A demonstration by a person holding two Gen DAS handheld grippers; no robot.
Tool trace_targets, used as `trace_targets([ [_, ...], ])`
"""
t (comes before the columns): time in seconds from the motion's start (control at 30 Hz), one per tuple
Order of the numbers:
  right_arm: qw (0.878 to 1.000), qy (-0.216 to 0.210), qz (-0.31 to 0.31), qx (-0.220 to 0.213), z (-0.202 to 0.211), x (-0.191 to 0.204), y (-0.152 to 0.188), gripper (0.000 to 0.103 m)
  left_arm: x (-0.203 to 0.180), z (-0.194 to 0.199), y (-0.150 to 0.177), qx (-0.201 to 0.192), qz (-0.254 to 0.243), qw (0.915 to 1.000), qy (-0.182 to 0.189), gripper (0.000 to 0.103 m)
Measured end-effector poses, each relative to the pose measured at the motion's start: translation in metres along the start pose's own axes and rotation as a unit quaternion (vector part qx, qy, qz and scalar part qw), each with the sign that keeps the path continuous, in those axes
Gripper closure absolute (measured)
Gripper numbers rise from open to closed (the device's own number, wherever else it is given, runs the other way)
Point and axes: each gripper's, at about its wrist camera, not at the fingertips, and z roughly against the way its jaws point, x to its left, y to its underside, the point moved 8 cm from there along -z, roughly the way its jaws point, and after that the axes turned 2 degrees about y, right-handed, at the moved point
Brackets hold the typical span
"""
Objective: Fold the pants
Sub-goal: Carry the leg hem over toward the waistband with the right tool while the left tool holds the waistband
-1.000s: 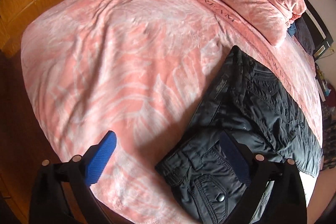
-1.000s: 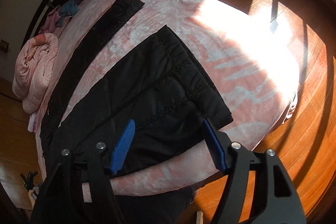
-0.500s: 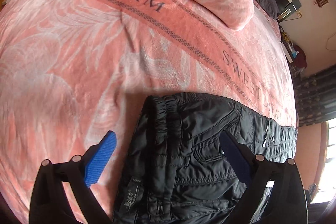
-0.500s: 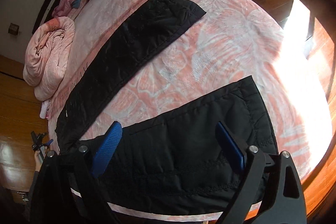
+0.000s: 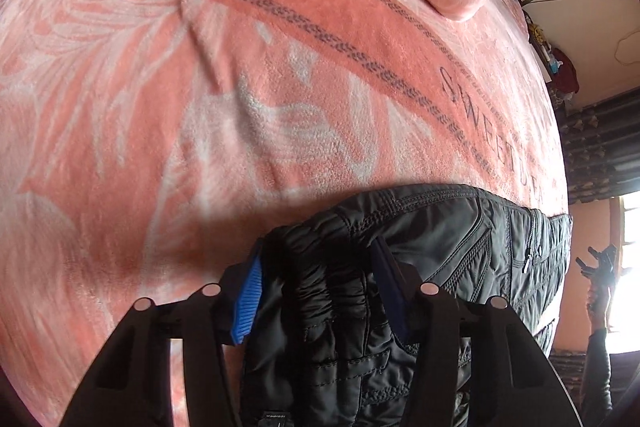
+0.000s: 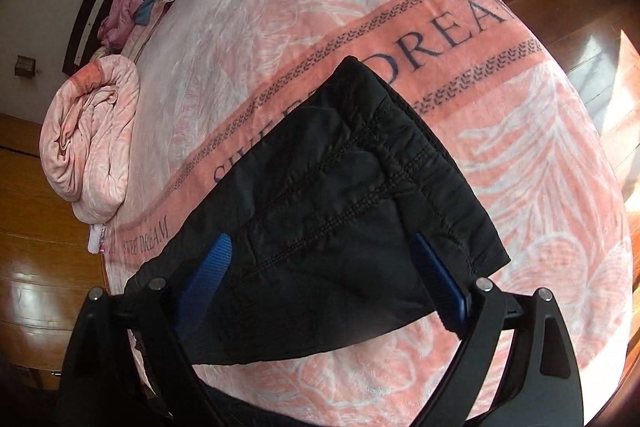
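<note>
The left gripper [image 5: 316,287] is clamped on the pants [image 5: 420,259] waistband at 6 o'clock on the bed [image 5: 200,107]; the right gripper [image 6: 324,279] stands apart over the cuff – slick padded fabric could slip and skew the fold

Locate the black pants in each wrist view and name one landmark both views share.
Left wrist: the black pants fill the lower centre-right, waistband bunched between the left tool's fingers.
Right wrist: they run from centre to lower left, above the right tool.
Shared landmark: the pink blanket's SWEET DREAM lettering.
</note>
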Motion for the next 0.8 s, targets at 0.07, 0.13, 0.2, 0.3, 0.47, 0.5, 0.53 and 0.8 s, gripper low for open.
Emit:
trace_targets([
  [0.07,1.0,0.013,0.005,-0.001,-0.009,-0.008,-0.021,0.012,0.003,0.0,-0.002,-0.007,0.001,1.0,-0.007,0.055],
  [0.13,1.0,0.024,0.008,-0.002,-0.017,-0.015,-0.04,0.012,0.005,0.0,-0.002,-0.015,0.002,0.9997,-0.022,0.063],
  [0.2,1.0,0.024,0.012,-0.004,-0.025,-0.02,-0.056,0.012,0.007,-0.001,-0.003,-0.02,0.014,0.9995,-0.02,0.067],
  [0.3,0.999,0.029,0.023,0.005,-0.043,-0.026,-0.073,0.012,0.006,-0.001,-0.002,-0.022,0.015,0.9993,-0.028,0.068],
  [0.47,0.998,0.012,0.059,0.013,-0.066,-0.015,-0.093,0.012,0.005,-0.003,-0.002,-0.03,0.028,0.9987,-0.03,0.068],
  [0.5,0.998,0.012,0.066,0.016,-0.07,-0.013,-0.095,0.012,0.006,-0.003,-0.002,-0.033,0.032,0.9985,-0.03,0.068],
  [0.53,0.997,0.015,0.07,0.02,-0.074,-0.013,-0.098,0.012,0.007,-0.003,-0.002,-0.035,0.037,0.9982,-0.03,0.068],
  [0.8,0.996,-0.021,0.071,0.041,-0.075,-0.014,-0.092,0.091,0.006,-0.001,-0.001,-0.054,0.063,0.9955,-0.046,0.072],
])
